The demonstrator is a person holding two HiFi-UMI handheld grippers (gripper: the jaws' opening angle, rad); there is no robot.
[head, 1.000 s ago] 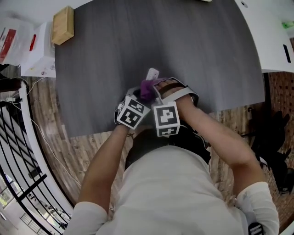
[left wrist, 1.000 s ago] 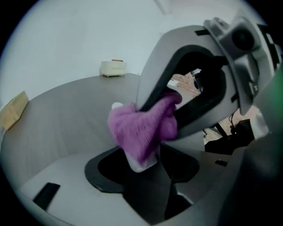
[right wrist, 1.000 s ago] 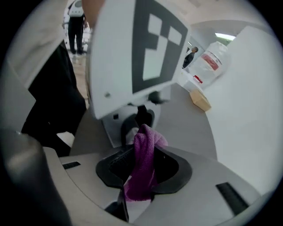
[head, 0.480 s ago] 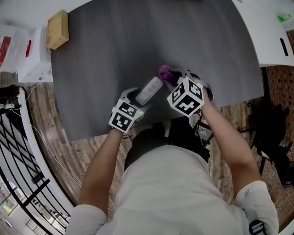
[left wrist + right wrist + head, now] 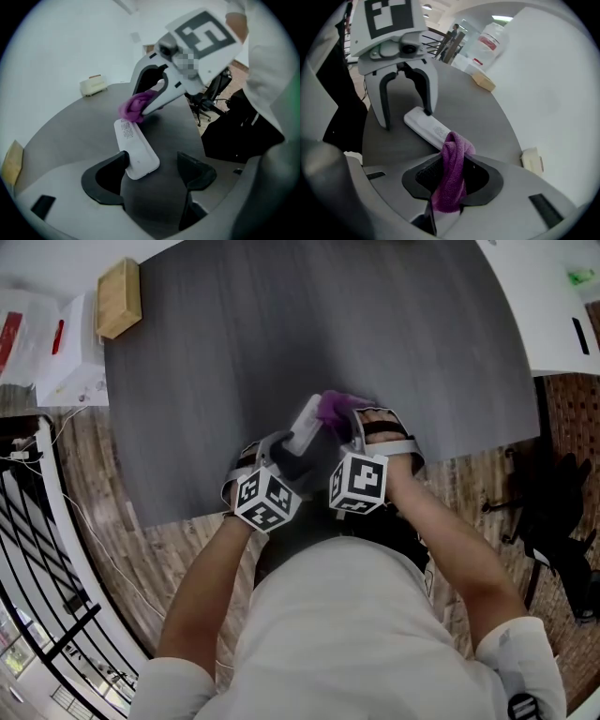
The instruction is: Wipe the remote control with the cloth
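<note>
The white remote control (image 5: 306, 425) lies flat on the dark grey table (image 5: 281, 324), label side up. My left gripper (image 5: 153, 161) is open; its jaws have just been opening. The remote's near end (image 5: 135, 149) rests between them against the left jaw, with a wide gap to the other jaw. My right gripper (image 5: 452, 171) is shut on the purple cloth (image 5: 452, 173). The bunched cloth (image 5: 135, 106) touches the remote's far end. In the right gripper view one left fingertip (image 5: 427, 111) stands on the remote's (image 5: 426, 125) end.
A wooden block (image 5: 122, 293) sits at the table's far left corner, with white boxes (image 5: 70, 352) beside it off the table. The table's near edge runs just under both grippers. A black office chair (image 5: 553, 512) stands on the floor at the right.
The left jaws have spread wide and the remote now lies on the table between them. The right gripper with the cloth swung back left onto the remote's far end.
</note>
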